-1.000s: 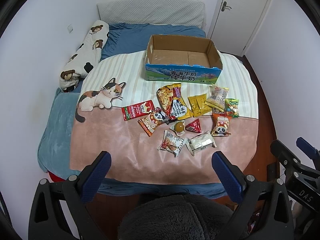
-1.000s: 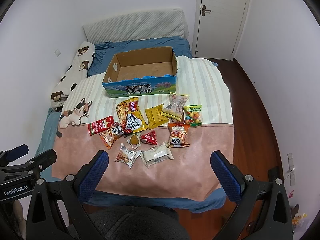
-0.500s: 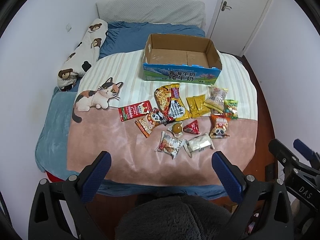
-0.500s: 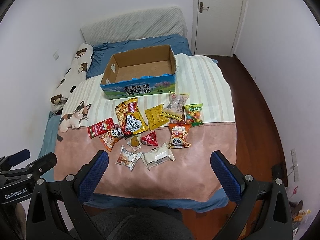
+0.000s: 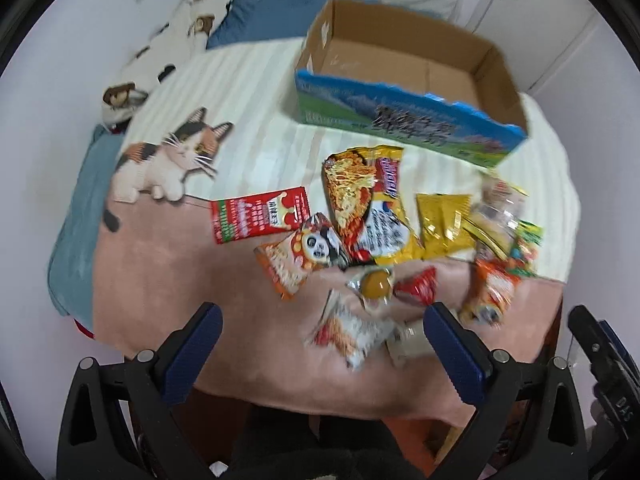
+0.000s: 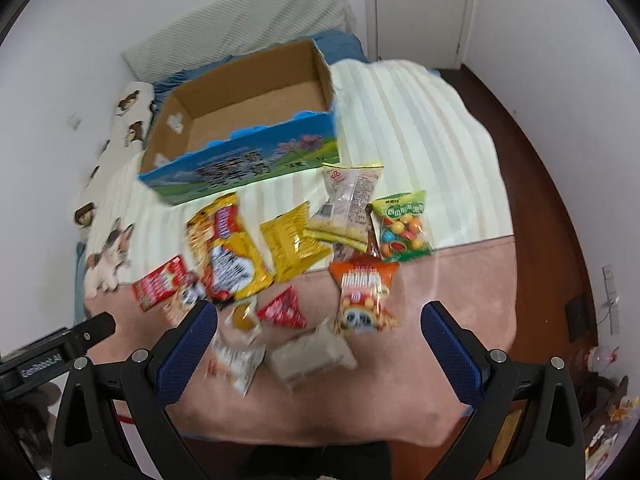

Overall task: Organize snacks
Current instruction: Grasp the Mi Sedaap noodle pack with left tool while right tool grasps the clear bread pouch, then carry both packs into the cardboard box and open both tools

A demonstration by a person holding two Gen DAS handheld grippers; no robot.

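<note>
Jaws spread wide on both grippers — left gripper [image 5: 322,350], right gripper [image 6: 320,344] — blue ribbed pads bare, low in each frame above the bed [image 5: 168,264]. Crinkly foil snacks [image 5: 368,204] lie scattered mid-frame on the soft pink-and-striped blanket. An open cardboard box [image 6: 244,128] — printed blue front — sits beyond them, upper centre, bare blanket either side.

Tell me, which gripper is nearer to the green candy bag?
Right. The right gripper hangs open just short of the green candy bag, slightly to its left; the left gripper, also open, sits further toward the cat print.
</note>
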